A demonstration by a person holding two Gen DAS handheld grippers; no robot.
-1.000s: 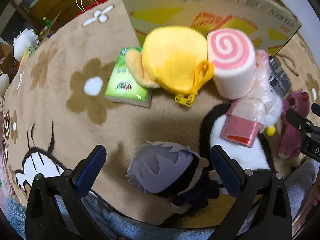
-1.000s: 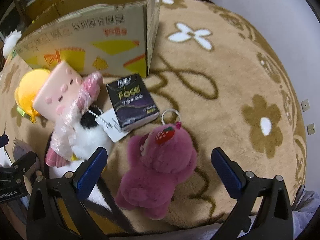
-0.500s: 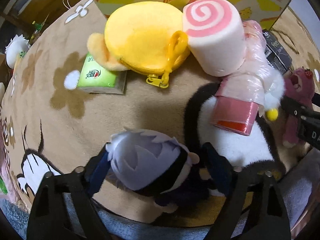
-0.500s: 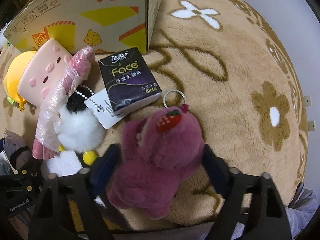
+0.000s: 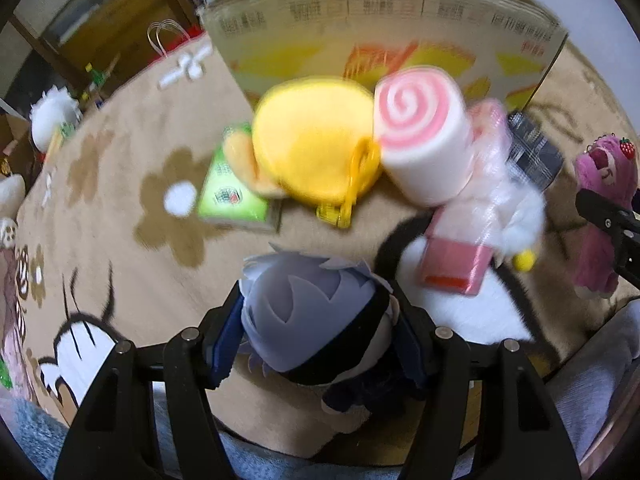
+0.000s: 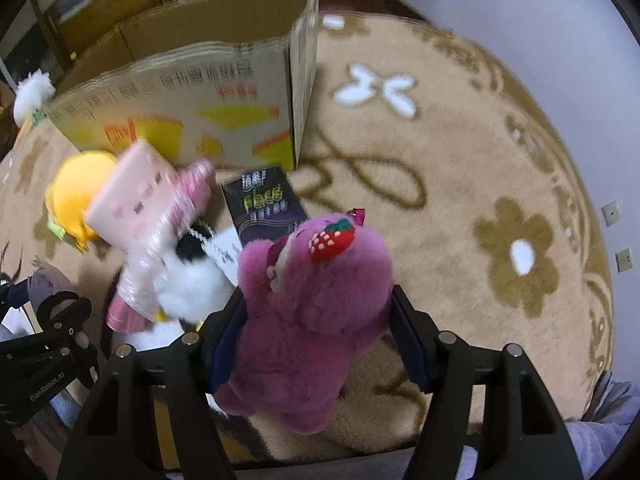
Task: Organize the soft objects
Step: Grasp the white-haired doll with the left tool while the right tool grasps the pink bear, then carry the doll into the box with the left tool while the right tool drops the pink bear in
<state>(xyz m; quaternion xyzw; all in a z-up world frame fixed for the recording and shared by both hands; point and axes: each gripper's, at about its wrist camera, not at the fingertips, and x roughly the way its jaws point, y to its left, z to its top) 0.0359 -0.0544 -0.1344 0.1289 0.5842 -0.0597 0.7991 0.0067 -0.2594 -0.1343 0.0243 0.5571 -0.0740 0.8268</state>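
Both wrist views are aimed steeply down at the rug (image 6: 460, 168), close above it. The cardboard box (image 5: 380, 28) far ahead and the pink roll plush (image 6: 136, 196) are shared.

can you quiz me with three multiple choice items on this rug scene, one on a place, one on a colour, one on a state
1. Where is the black tissue pack?
A. inside the box
B. on the rug by the box's corner
C. in the right claw

2. What colour is the swirl on the white roll?
A. pink
B. green
C. blue

3. What is between the right claw's pads?
A. nothing
B. the yellow pouch
C. the purple bear

Answers:
1 B, it lies on the rug beside the corner of the box.
2 A, its end shows a pink spiral.
3 C, the closing pads flank the bear's body.
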